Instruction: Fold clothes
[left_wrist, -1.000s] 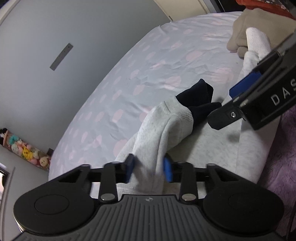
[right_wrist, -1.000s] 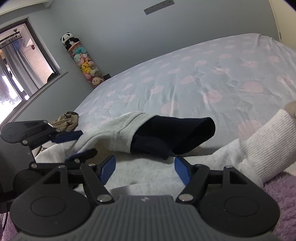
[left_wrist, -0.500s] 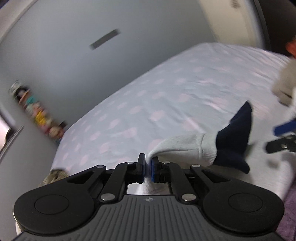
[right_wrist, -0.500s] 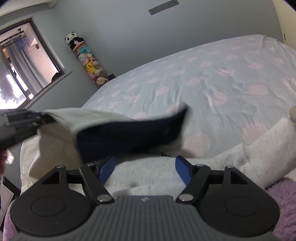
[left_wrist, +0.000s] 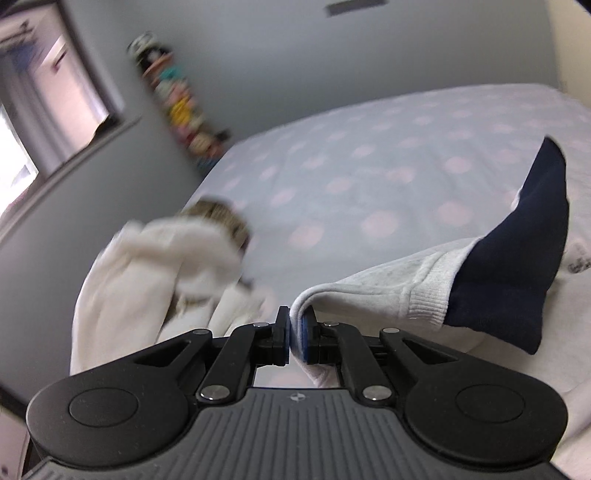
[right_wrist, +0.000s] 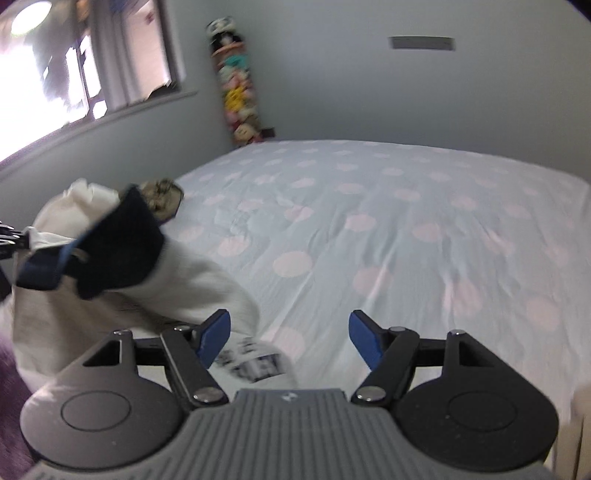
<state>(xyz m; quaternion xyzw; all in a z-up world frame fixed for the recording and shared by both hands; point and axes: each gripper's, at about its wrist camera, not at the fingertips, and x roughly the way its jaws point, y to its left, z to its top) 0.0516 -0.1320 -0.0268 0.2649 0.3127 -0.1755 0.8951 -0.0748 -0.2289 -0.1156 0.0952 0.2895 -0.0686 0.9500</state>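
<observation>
So my left gripper (left_wrist: 295, 334) is clamped on a fold of the grey sweatshirt (left_wrist: 373, 291), right by the sleeve with the ribbed cuff (left_wrist: 430, 295) and a navy lining (left_wrist: 517, 258) poking out of it. The rest of it sags onto the dotted bed (right_wrist: 369, 221), with a cream pile (left_wrist: 147, 266) of other clothes off to the left. My right gripper (right_wrist: 290, 339) is wide open with nothing in it, hovering over the sheet just beside the sweatshirt's printed bit (right_wrist: 255, 363). Both views are pretty blurry, so take that with a grain of salt. I reckon the step here is getting it laid out flat before any fold happens. What I'd do: keep the left pinch firm, grab a matching edge with the right, tension it evenly, and lower it slowly so the sleeve doesn't bunch underneath.
</observation>
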